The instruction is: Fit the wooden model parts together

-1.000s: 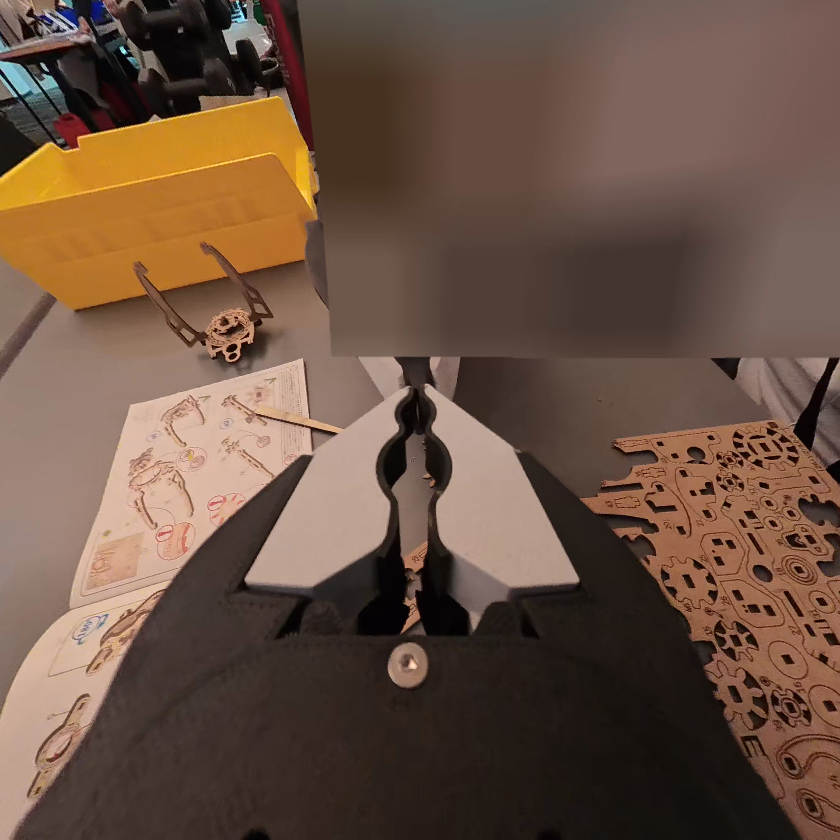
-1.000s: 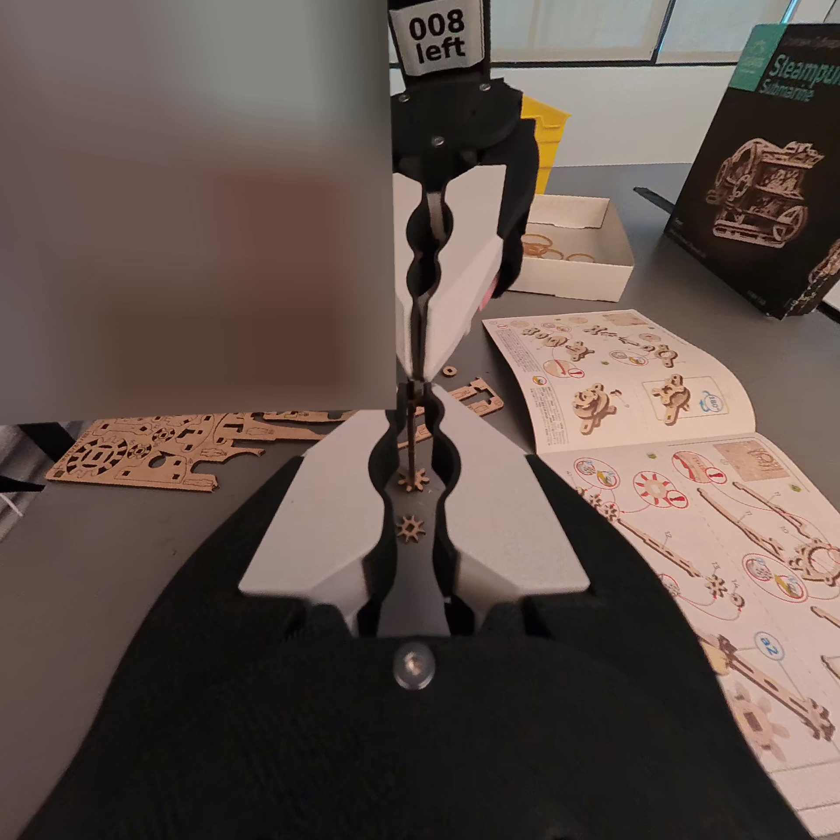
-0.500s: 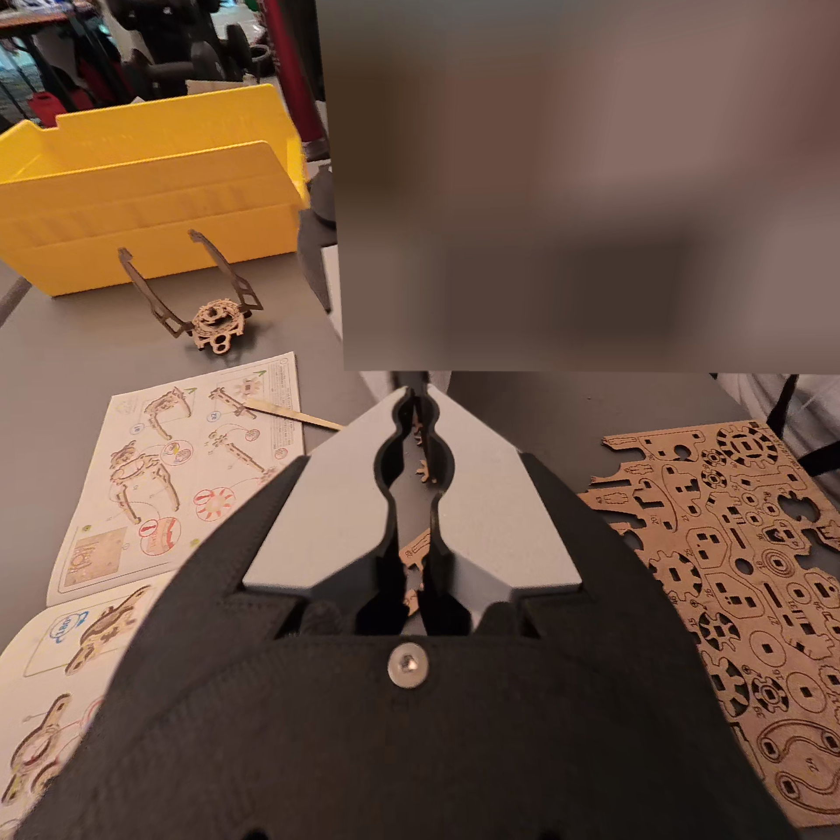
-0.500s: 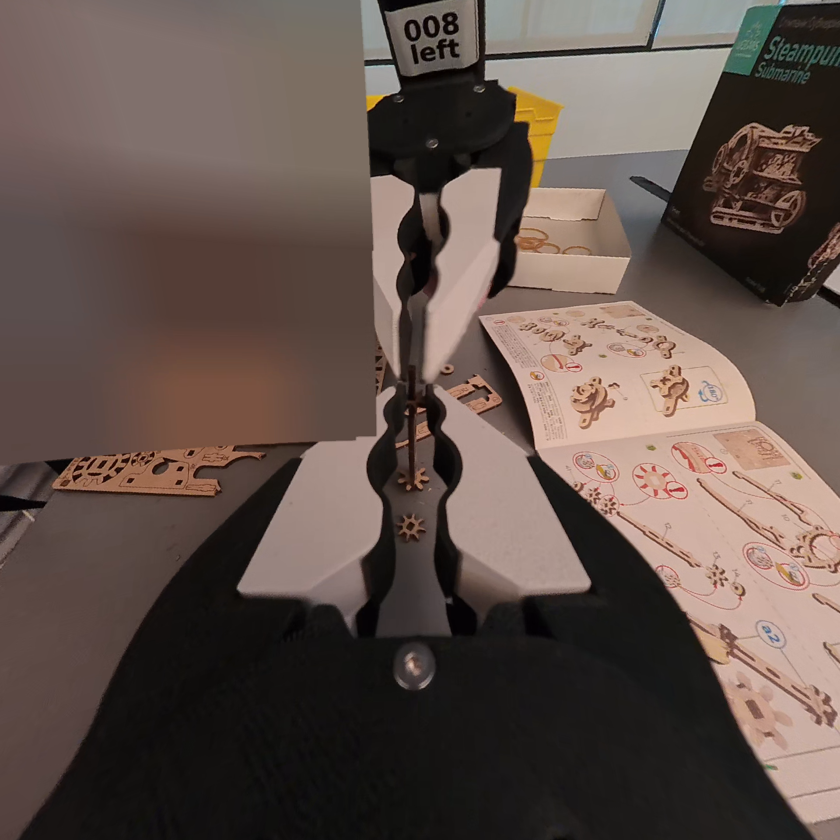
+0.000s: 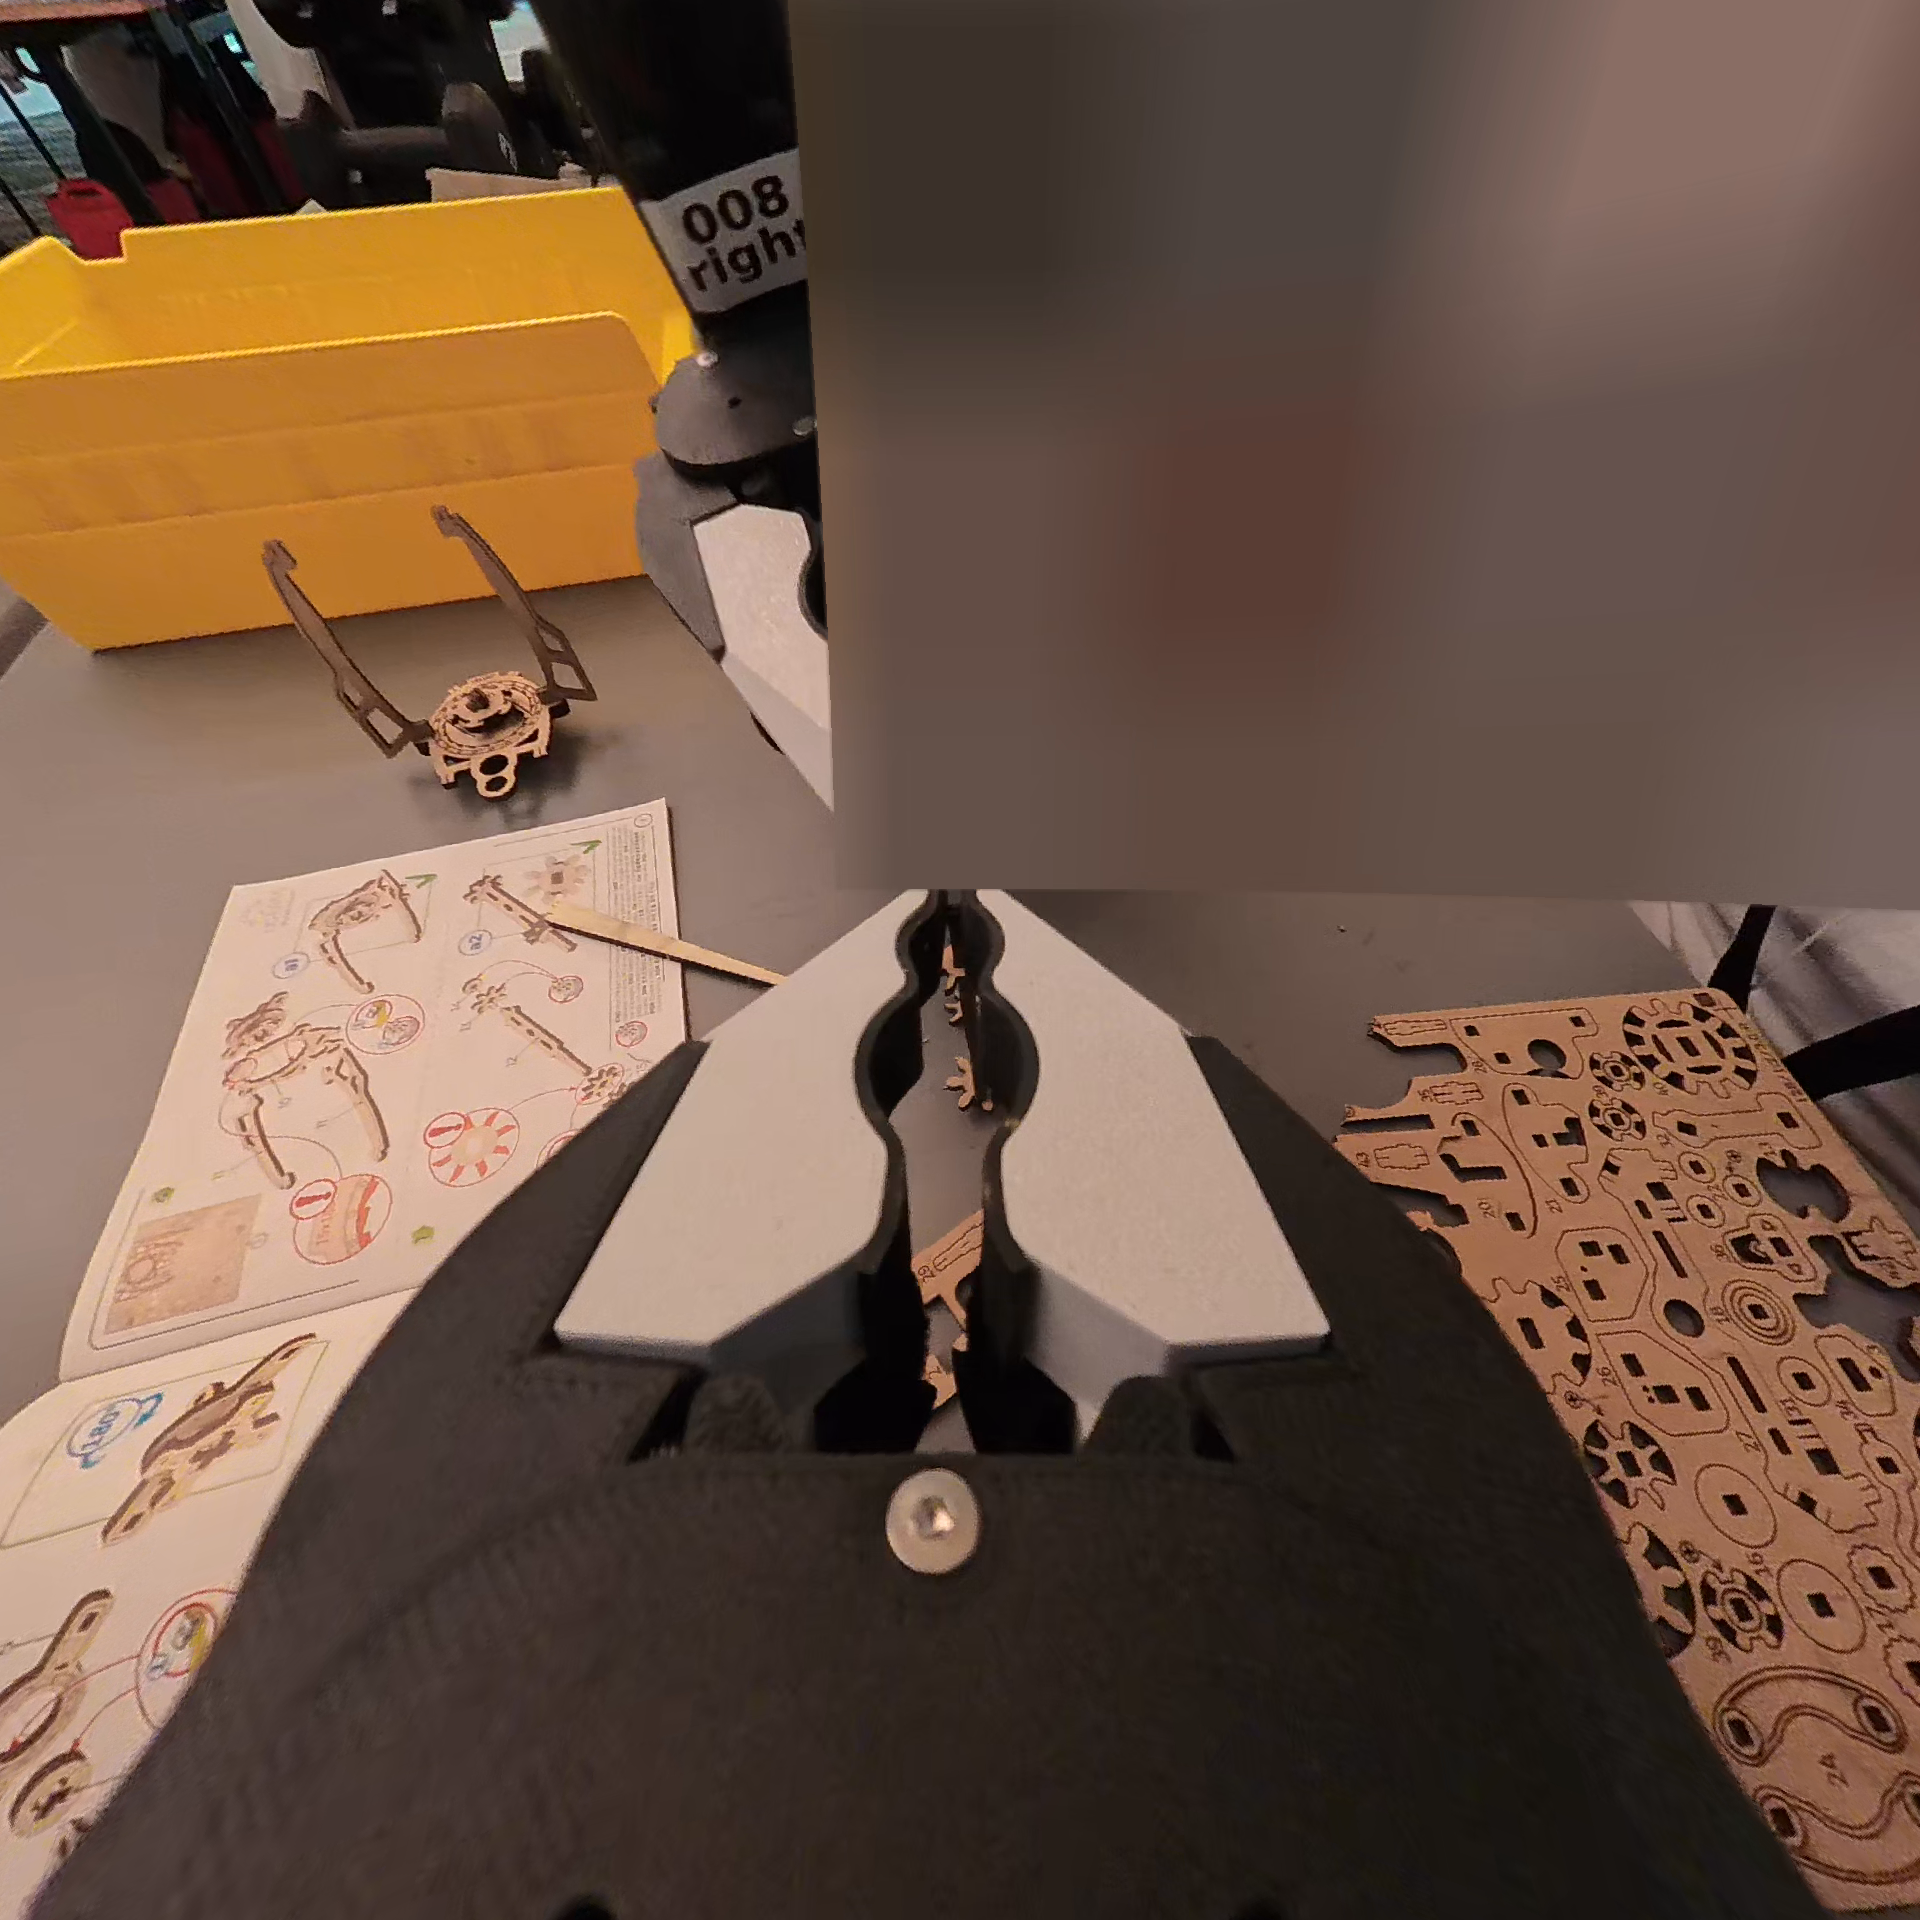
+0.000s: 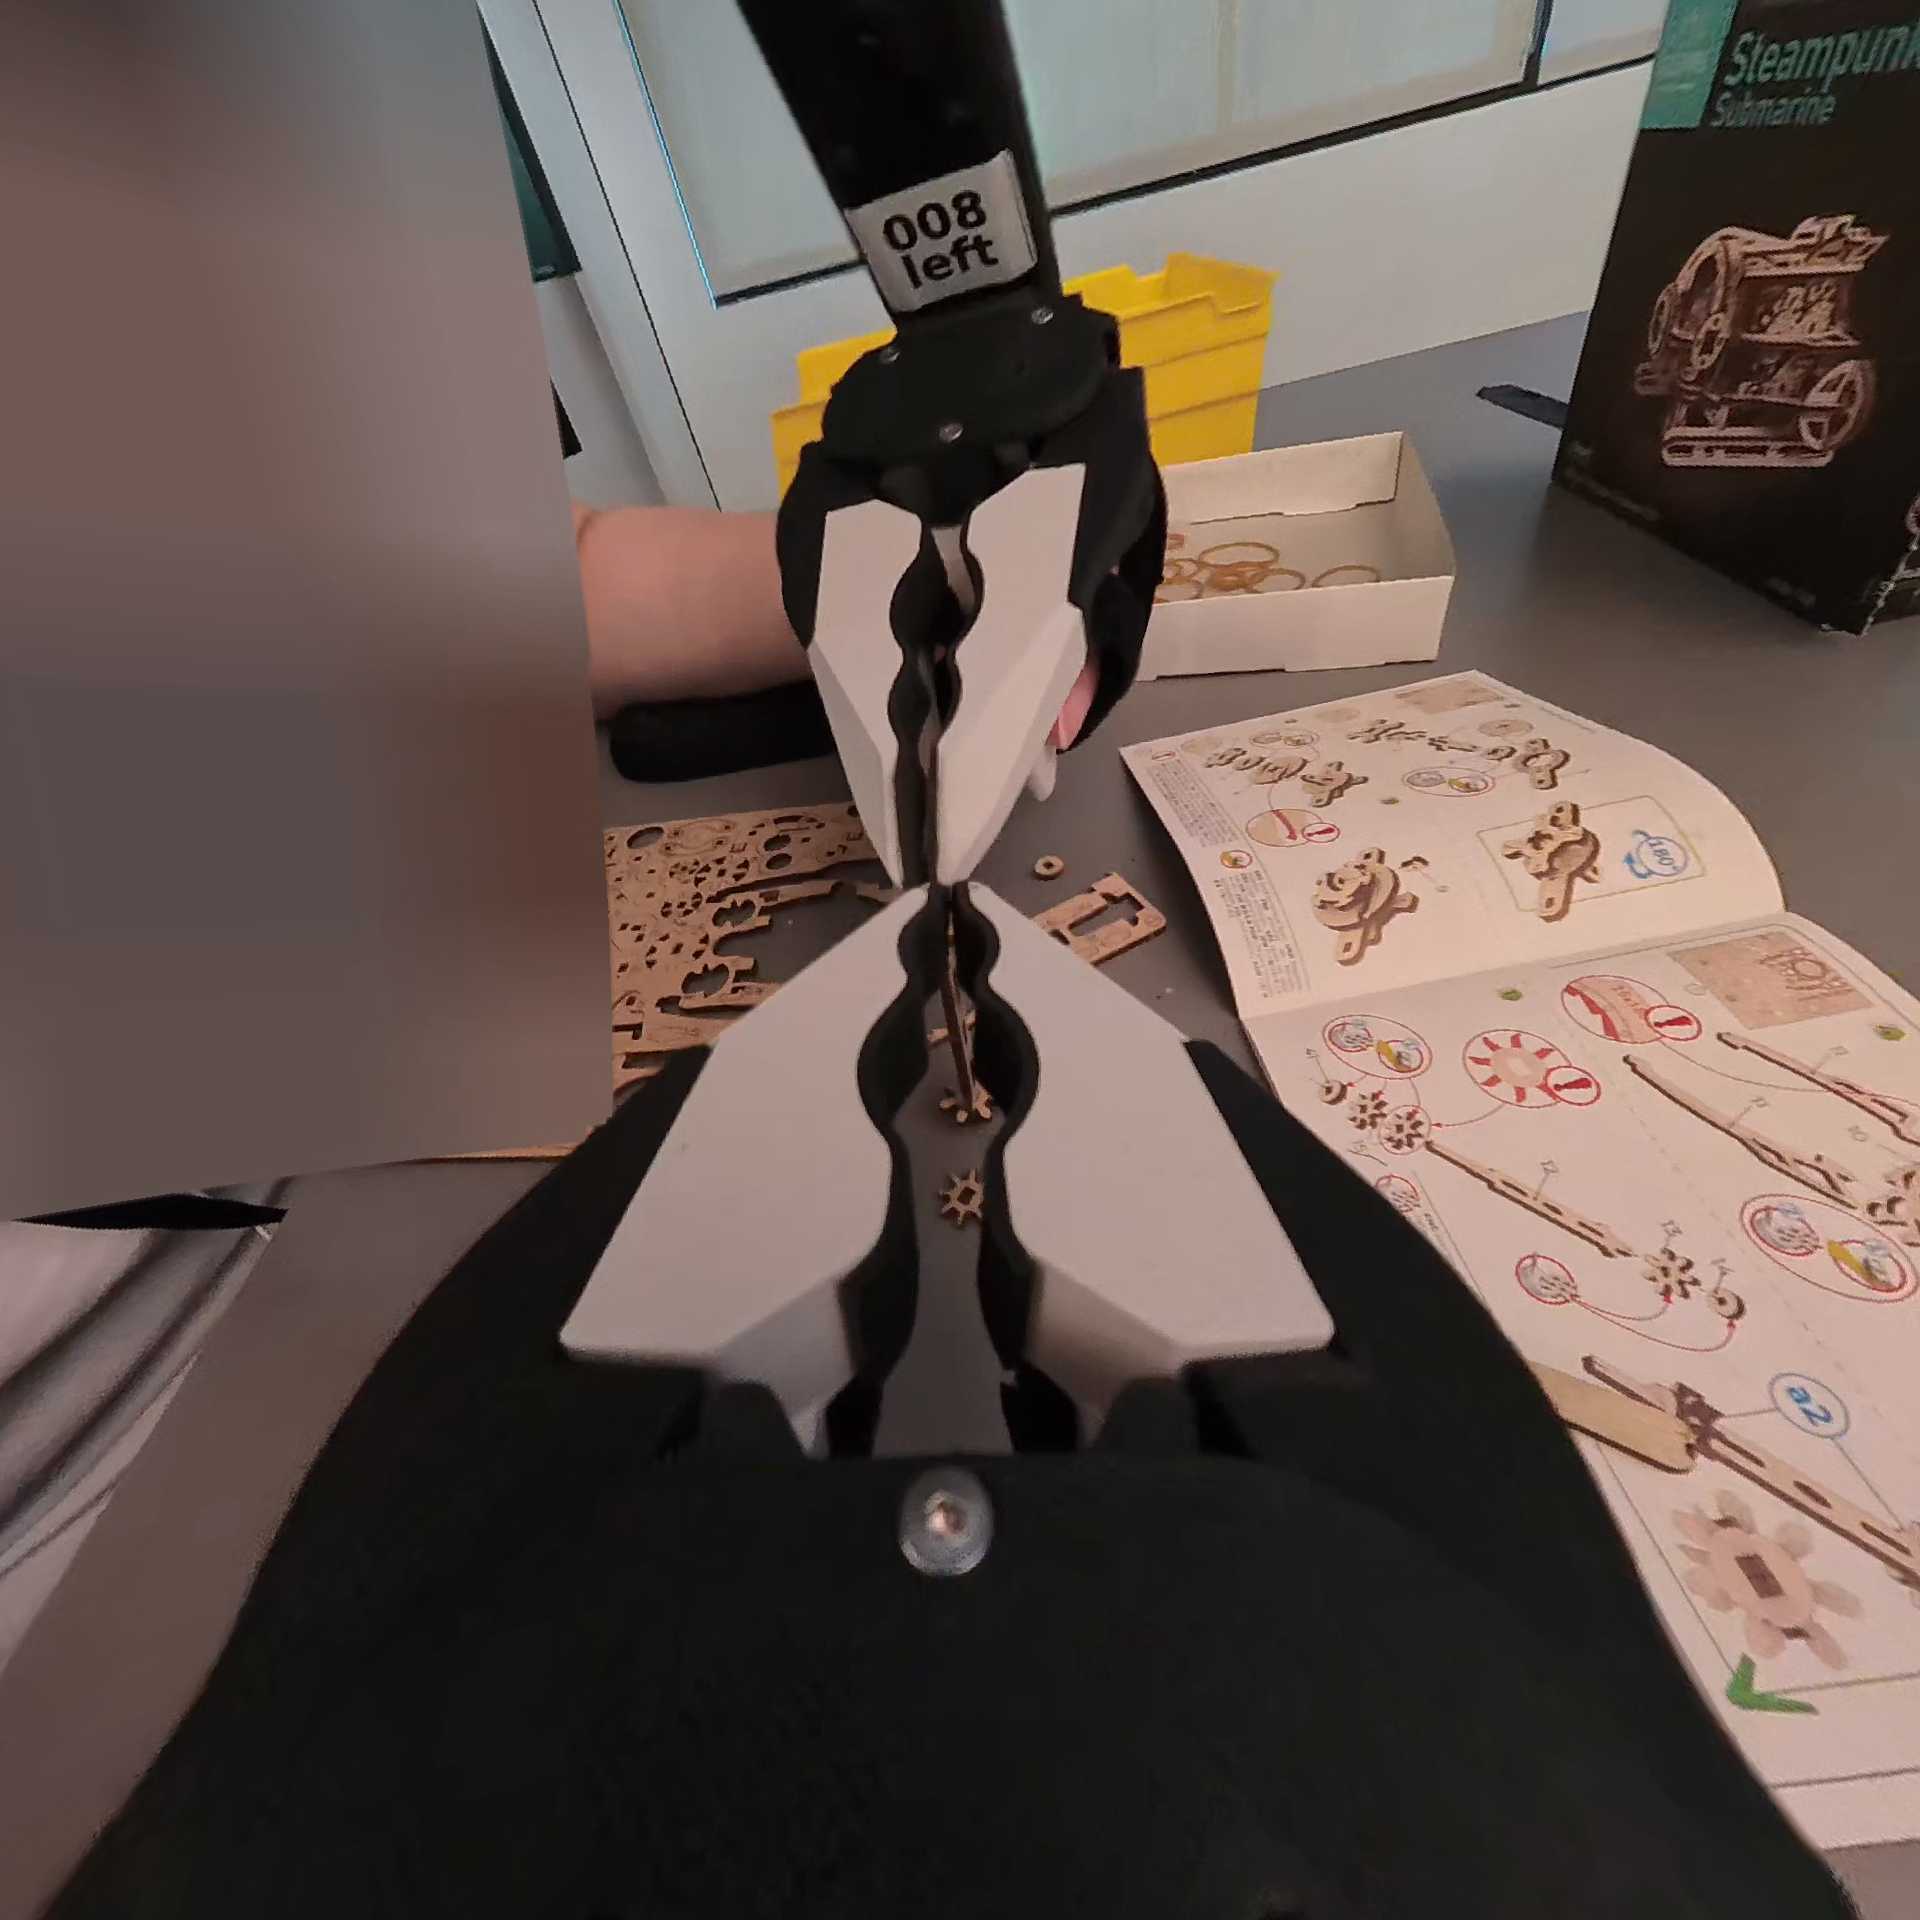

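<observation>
Nearest in the right wrist view: right gripper (image 6: pixel 940 902), jaws pinching a thin dark wooden strip (image 6: pixel 958 1029) held edge-on, with a small toothed wheel (image 6: pixel 968 1103) at the strip's near end. Whether wheel and strip are joined: cannot tell. Below, between the jaws, on the grey counter (image 6: pixel 416 1299): a second, loose toothed wheel (image 6: pixel 961 1195). Tip to tip with the right gripper: left gripper (image 6: pixel 920 868), angled downward, jaws pressed together on the far end of the same strip.

Just beyond the tips, on the counter: a small wooden ring (image 6: pixel 1049 865), a rectangular offcut (image 6: pixel 1101 920), and a punched plywood sheet (image 6: pixel 707 914) to the left. To the right: an open instruction booklet (image 6: pixel 1507 935). Farther back: a person's forearm (image 6: pixel 675 603), a white tray (image 6: pixel 1351 623) holding rubber bands (image 6: pixel 1236 575), a yellow bin (image 6: pixel 1195 353), and a dark model box (image 6: pixel 1766 312) standing upright.

In the left wrist view: left gripper (image 5: pixel 951 904) closed on the strip (image 5: pixel 978 1029); booklet (image 5: pixel 416 1039) left, punched sheet (image 5: pixel 1662 1299) right. Across the booklet's far edge: a pale stick (image 5: pixel 665 943). Beyond, before the bin (image 5: pixel 312 416): a part-built assembly (image 5: pixel 483 717) with two raised arms.
</observation>
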`<state>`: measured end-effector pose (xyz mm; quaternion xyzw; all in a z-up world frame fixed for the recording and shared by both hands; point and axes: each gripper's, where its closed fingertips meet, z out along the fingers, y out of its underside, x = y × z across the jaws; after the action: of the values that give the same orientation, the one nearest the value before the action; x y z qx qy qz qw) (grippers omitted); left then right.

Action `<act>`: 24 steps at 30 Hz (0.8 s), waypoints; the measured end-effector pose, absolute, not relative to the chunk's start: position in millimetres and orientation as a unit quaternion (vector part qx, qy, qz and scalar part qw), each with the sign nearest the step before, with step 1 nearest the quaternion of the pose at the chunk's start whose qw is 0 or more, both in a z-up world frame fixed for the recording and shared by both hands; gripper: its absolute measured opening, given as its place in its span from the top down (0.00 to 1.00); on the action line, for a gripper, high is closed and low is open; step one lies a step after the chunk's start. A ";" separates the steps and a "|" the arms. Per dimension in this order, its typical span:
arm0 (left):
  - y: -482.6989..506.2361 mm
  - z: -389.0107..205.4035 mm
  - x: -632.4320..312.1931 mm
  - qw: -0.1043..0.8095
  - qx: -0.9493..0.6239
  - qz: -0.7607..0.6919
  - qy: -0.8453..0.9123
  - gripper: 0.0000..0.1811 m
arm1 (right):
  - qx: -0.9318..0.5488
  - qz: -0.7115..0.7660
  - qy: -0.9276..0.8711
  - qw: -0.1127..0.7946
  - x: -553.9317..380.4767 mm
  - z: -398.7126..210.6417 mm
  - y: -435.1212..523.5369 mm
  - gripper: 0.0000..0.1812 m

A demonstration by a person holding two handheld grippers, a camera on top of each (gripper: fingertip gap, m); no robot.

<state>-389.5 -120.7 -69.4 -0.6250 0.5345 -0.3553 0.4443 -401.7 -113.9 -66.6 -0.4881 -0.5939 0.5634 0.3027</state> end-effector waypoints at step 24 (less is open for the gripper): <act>-119.9 -72.8 -400.2 0.418 -0.639 -0.370 0.529 0.97 | -0.502 0.537 -0.613 0.291 -406.7 -81.6 -122.2 1.00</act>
<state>-400.2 -119.9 -72.8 -0.6389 0.5293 -0.3697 0.4183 -406.7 -122.2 -81.6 -0.5022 -0.6125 0.5367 0.2907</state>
